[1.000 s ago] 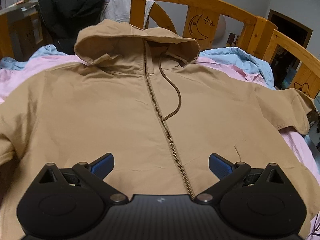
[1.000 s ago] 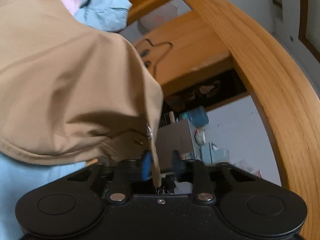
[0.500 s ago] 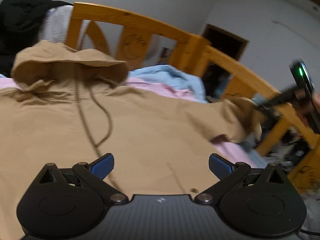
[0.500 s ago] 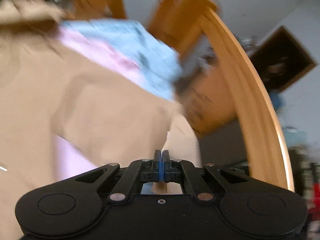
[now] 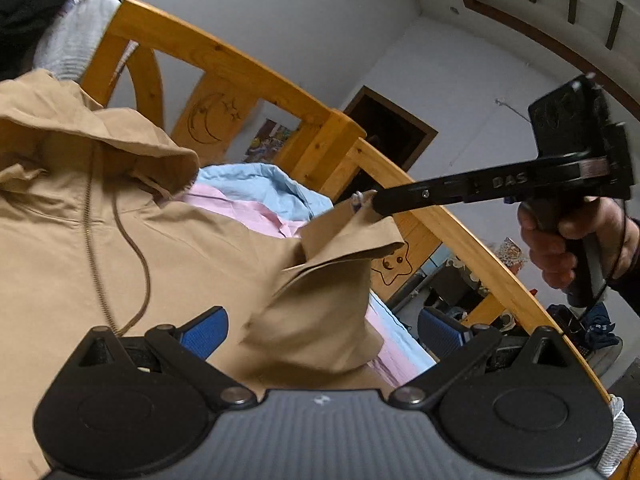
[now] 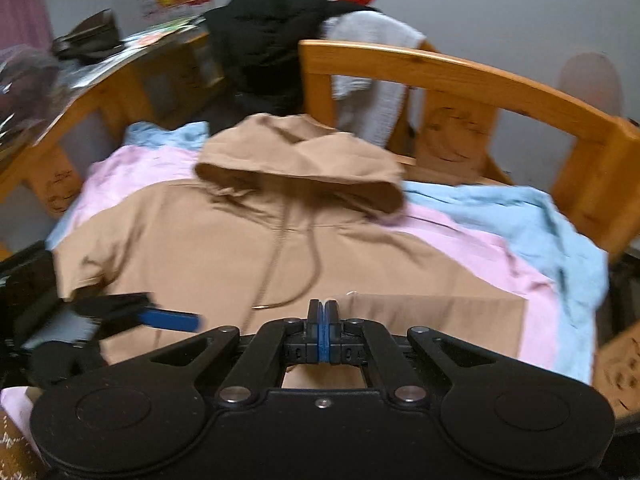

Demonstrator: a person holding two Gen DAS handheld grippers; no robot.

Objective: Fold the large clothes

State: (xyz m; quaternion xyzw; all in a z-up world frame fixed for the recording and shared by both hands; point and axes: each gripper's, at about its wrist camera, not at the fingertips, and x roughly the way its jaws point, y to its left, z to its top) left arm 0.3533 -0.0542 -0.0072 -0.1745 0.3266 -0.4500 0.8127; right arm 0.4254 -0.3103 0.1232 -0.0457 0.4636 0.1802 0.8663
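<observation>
Bed rail point(image 5: 224, 60), "DAS"-marked right claw point(image 5: 370, 202)

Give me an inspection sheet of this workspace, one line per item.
Surface: bed with pink sheet and blue blanket.
Job's things: tan hooded jacket lying flat, zipped; its sleeve lifted.
Clutter: black coat and white cloth over the wooden headboard.
Grippers: right hand-held gripper shut on sleeve; left hand-held gripper open, holding nothing.
Cables: thin cord at the gripping hand.
Surroundings: white walls, dark doorway.
</observation>
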